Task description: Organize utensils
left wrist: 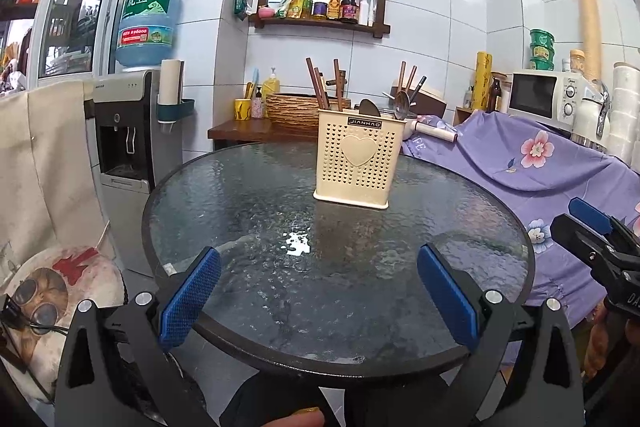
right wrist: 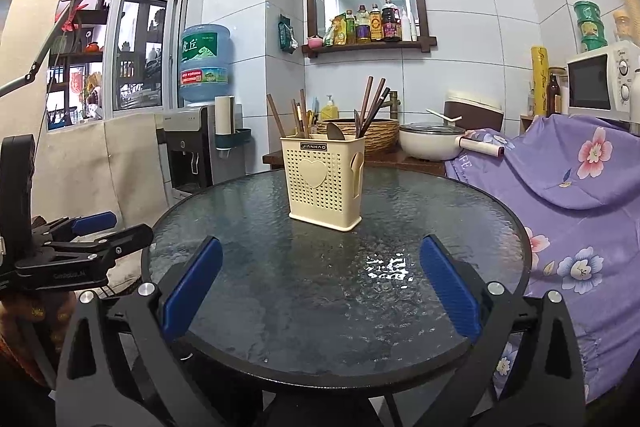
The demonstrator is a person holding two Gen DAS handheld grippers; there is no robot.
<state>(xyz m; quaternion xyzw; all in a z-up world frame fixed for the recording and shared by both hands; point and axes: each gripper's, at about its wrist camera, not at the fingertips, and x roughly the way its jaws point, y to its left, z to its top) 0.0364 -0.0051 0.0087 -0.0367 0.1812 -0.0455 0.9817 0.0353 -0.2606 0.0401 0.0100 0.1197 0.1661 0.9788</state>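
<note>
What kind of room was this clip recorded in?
Most likely a home kitchen or dining corner: white tiled walls, a microwave, a water dispenser carrying a large bottle, and a wall shelf of sauce bottles behind the round glass table.

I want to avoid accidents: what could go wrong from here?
1. The holder is tall and stands free on smooth glass; pulling a chopstick sideways may tip it.
2. Chopsticks and spoons lean crossed together, so lifting one may drag others out.
</note>
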